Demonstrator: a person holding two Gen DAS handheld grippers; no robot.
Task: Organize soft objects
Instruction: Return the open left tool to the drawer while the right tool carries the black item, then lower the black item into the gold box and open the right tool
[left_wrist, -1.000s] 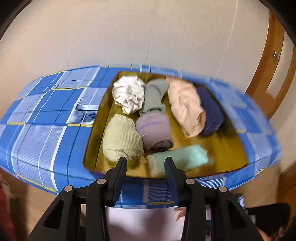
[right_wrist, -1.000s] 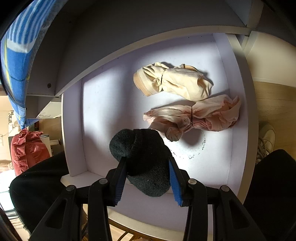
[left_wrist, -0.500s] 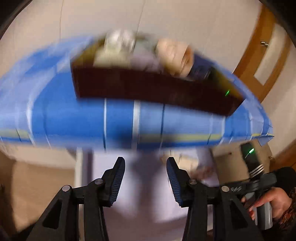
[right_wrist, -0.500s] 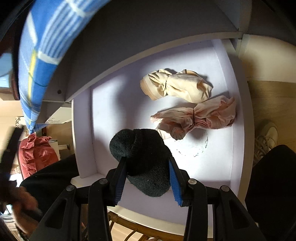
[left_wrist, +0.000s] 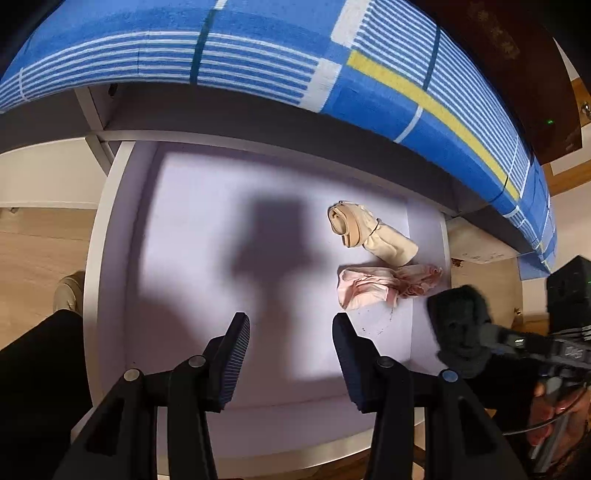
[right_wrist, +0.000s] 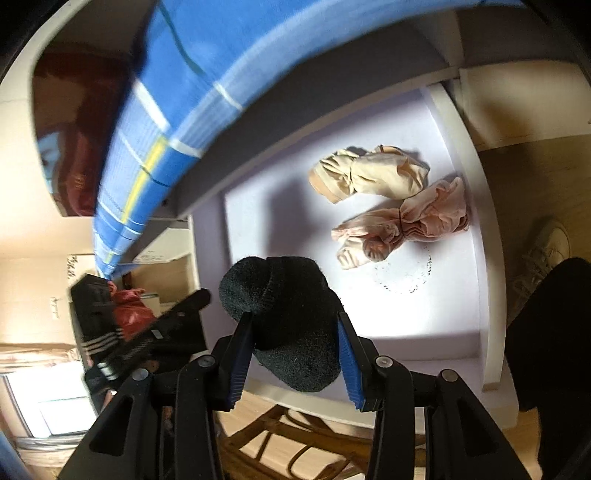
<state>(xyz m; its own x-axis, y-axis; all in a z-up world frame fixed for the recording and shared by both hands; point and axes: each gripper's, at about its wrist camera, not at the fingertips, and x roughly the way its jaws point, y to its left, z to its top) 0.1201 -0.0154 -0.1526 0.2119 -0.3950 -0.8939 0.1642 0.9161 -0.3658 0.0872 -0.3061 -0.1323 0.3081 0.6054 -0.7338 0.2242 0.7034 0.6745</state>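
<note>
A white drawer stands pulled out under a blue plaid cloth. On its right side lie a beige sock bundle and a pink bundle. My right gripper is shut on a black sock roll, held a little above the drawer's front part. My left gripper hangs open over the bare middle of the drawer with nothing between its fingers, and its shadow falls on the drawer floor.
The plaid cloth overhangs the drawer's back edge. A dark brown tray sits on top of it. A dark trouser leg and a pale shoe are beside the drawer. A wicker frame lies below its front edge.
My left gripper dropped from above the tray of rolled socks on the cloth to over the white drawer and tilted downward. My right gripper rose slightly with the black roll.
</note>
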